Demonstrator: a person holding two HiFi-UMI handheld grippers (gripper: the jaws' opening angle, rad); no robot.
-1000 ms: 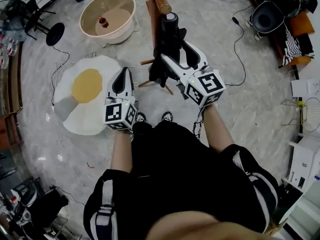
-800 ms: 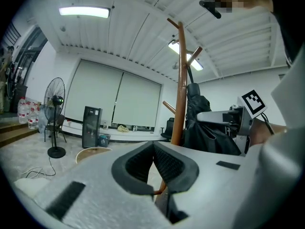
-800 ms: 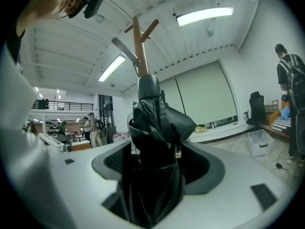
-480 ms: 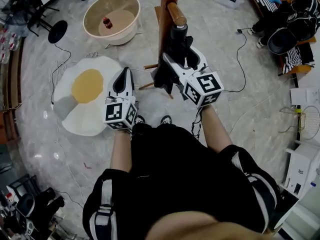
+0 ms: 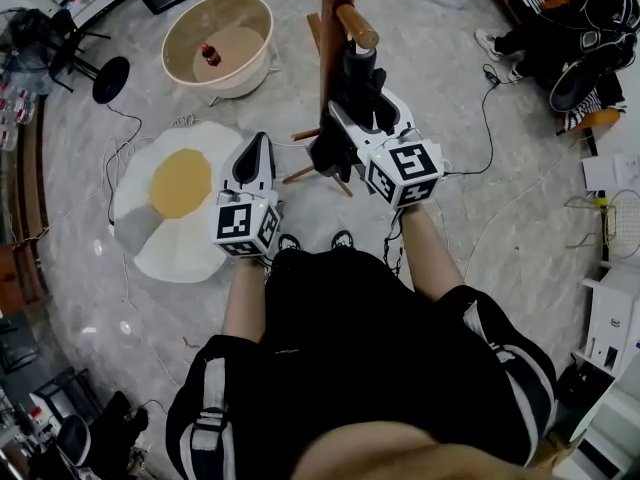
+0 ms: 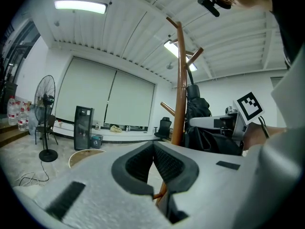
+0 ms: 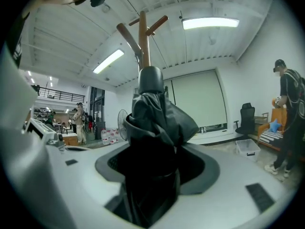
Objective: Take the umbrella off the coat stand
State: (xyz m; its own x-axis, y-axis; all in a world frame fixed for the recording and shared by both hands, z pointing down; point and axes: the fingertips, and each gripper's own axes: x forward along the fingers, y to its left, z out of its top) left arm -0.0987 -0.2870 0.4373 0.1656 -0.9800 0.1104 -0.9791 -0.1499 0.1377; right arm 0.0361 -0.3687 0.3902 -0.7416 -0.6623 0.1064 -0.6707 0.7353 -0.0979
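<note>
Now right tongs [image 7: 155, 163] are closing around the umbrella [image 7: 153, 111]; left tongs [image 6: 153, 149] sit clenched, empty.

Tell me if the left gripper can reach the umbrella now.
Probably: little stands between the left gripper and the umbrella, but its jaws are together, and the right gripper, closing, straddles it.
</note>
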